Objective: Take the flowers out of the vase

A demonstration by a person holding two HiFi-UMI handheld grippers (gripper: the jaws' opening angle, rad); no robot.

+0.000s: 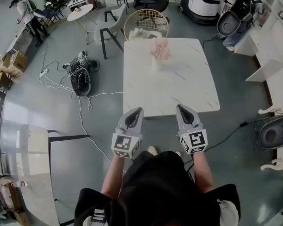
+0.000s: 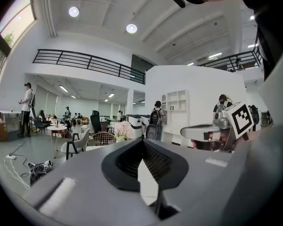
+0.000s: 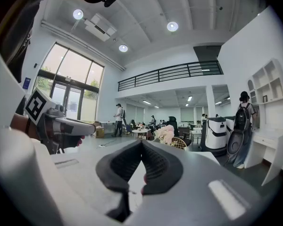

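A bunch of pale pink flowers [image 1: 160, 48] stands in a small white vase [image 1: 156, 63] toward the far side of the white marble table [image 1: 179, 91]. Both grippers hover side by side just short of the table's near edge, well away from the vase. My left gripper [image 1: 139, 110] is shut with nothing in it, and my right gripper [image 1: 179, 107] is shut and empty too. In the left gripper view the flowers [image 2: 123, 129] show small, just left of the closed tip [image 2: 142, 139]. In the right gripper view the flowers [image 3: 164, 134] sit just right of the tip [image 3: 142, 142].
A wicker chair [image 1: 146, 23] stands behind the table and a grey chair [image 1: 111, 29] at its far left corner. A dark bag with cables [image 1: 80, 76] lies on the floor to the left. White shelving [image 1: 273, 46] lines the right. People stand in the background.
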